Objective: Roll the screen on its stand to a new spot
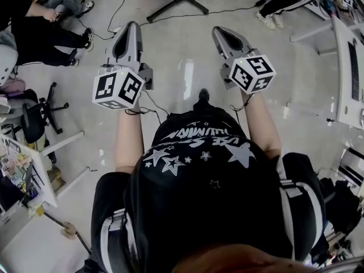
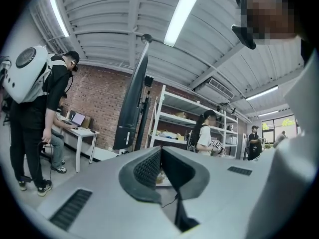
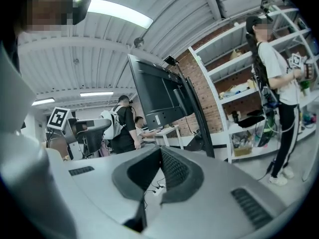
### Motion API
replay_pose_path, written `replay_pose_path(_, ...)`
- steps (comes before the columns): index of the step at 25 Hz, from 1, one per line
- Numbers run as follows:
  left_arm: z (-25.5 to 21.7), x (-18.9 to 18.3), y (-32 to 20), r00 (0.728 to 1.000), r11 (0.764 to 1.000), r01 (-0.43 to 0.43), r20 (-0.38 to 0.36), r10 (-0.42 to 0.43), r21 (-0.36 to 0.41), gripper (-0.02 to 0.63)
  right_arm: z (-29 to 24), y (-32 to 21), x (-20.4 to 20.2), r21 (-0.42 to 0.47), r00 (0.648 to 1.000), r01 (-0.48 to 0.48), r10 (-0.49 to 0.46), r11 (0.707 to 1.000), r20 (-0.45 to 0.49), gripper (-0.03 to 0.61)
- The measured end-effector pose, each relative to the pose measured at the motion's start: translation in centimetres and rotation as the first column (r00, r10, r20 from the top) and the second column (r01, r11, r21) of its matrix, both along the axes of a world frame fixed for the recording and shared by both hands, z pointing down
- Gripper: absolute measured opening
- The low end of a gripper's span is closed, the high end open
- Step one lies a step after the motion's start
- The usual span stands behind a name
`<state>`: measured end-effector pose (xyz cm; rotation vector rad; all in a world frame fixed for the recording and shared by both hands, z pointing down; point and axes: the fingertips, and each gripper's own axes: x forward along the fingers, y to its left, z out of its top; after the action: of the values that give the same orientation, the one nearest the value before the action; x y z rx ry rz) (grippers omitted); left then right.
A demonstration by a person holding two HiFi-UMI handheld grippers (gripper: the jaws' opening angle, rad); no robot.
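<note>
- Brick-walled workshop: the screen (image 3: 159, 96) on its stand rises at twelve o'clock beyond the right tongs (image 3: 160, 152).
- Left tongs (image 2: 160, 151) closed, empty.
- Right tongs closed, empty.

- White shelving rack (image 2: 172, 114) in front of a brick wall (image 2: 97, 106).
- Person wearing a white backpack (image 2: 27, 73) beside a white tabletop (image 2: 82, 132) bearing a laptop (image 2: 77, 118).
- Black office chair (image 1: 35, 118); cables (image 1: 111, 17) on the floor.

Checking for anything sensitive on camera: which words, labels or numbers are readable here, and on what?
None reads clearly.
White print on the person's black top: upside down, blurred, unreadable.
Sticker on the screen: too small.
Marker cubes: square codes, no words.
</note>
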<state>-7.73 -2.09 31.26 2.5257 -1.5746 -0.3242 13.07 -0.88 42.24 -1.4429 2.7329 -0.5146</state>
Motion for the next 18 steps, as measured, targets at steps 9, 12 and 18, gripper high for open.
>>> replay_pose_path(9, 1.8, -2.2, 4.9, 0.998, 0.998, -0.046, -0.033, 0.044, -0.042, 0.011, -0.2, 4.6, -3.4, -0.004, 1.0, 0.006, -0.007, 1.0, -0.03, 0.008)
replay_pose_path(12, 1.5, -2.8, 7.1, 0.997, 0.997, -0.066, -0.044, 0.064, -0.041, 0.011, -1.0, 7.0, -4.3, 0.005, 0.999, 0.0, 0.0, 1.0, -0.049, 0.008)
replay_pose_path(18, 2.8, -1.4, 10.2, 0.991, 0.991, -0.129, -0.02, 0.129, -0.041, 0.011, -0.2, 9.8, -3.9, 0.008, 0.997, -0.032, 0.032, 0.999, -0.069, 0.008)
